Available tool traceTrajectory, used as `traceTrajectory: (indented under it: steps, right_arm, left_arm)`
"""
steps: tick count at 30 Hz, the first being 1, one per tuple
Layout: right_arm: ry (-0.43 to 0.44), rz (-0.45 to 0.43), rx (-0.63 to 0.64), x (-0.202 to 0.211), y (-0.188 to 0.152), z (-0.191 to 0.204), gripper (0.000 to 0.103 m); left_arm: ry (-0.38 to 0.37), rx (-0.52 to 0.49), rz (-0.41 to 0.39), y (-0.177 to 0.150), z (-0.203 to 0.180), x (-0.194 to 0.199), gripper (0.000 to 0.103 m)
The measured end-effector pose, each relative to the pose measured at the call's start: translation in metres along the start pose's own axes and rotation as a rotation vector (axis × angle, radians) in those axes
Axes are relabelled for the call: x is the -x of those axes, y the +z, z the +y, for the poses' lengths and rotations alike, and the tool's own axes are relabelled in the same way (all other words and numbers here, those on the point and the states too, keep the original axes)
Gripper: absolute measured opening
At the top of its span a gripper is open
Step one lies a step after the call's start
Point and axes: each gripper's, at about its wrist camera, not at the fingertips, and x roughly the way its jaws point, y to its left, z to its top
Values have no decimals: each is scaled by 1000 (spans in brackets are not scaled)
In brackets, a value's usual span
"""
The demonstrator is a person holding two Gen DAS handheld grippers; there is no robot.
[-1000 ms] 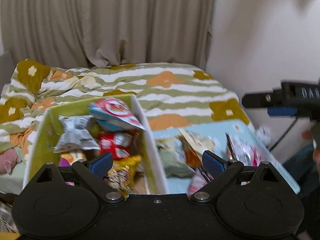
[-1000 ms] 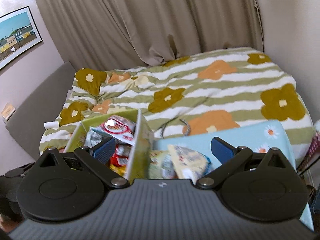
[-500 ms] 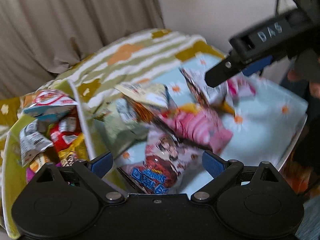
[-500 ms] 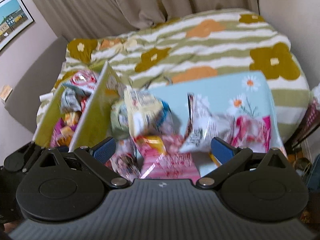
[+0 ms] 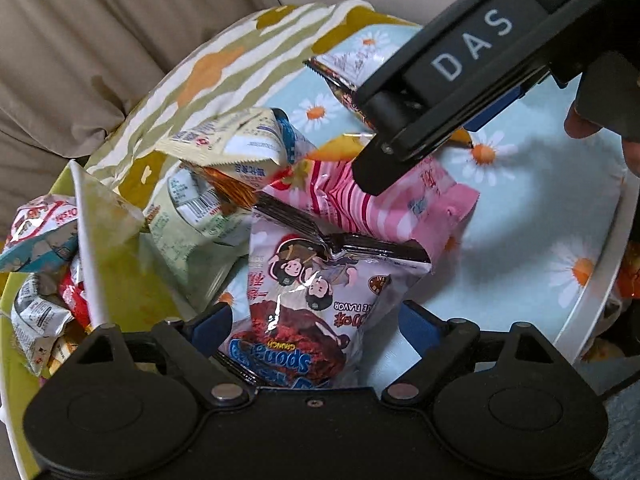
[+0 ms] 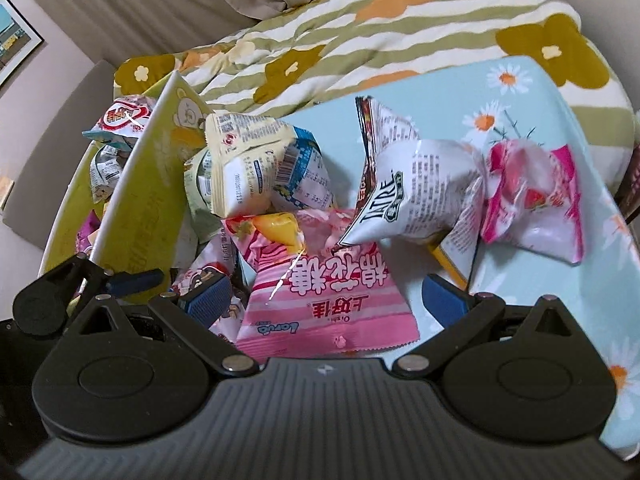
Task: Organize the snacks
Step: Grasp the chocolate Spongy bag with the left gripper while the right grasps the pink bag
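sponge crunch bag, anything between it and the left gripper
Nothing visible. The sponge crunch bag already lies between the left gripper's open fingers, whose jaws have just been closing. The pink striped bag only overlaps its far end.

Both wrist views look steeply down, close above the daisy tray (image 5: 532,208); they share the pink striped packet (image 6: 320,300) there.
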Motion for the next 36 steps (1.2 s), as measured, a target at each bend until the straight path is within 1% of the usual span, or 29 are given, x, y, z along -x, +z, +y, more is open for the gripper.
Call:
traceTrajectory:
  steps: [3,5,6,8,10,14,16,19,25,28,31,34,36]
  right_arm:
    - [6,5,9,-9,1,-2,103]
    - [19,18,14,-16,2,-4,103]
    - [25,26,14,-20,3,-6,103]
    - [32,37,7,-25,2,-7,103]
    - [45,42,4,-29,0,-9,103]
    - [64,41,13,-33,0,-10,103]
    - [79,38,21,-34,2,-10,103]
    - [93,51,37,-39,5,-9,103]
    - [101,84,87,-51,11,-7,103]
    - [108,106,103,-57,13,-9,103]
    - [134,133,100,-63,13,-11,103]
    - [144,140,132,-62,12,-9,103]
    - [148,142,152,-58,11,-9,99]
  left_arm:
    - [5,11,8,3,-2,-8,93]
    - [-11,38,24,5,-3,-16,93]
    - [-18,46,31,4,-3,-19,89]
    - [-3,48,36,2,-7,-24,85]
    - [5,56,32,1,-7,-24,80]
    - [-13,101,17,0,-4,-19,74]
    - [-6,108,12,-2,-5,-18,72]
    - [1,149,14,-7,-3,-16,70]
    - [3,235,22,-7,-7,-13,68]
    - [15,269,23,-6,-11,-11,68]
    - [31,295,24,-6,-18,-7,68]
    - [43,325,25,-6,-21,-2,68]
    - [57,345,24,-6,-23,0,68]
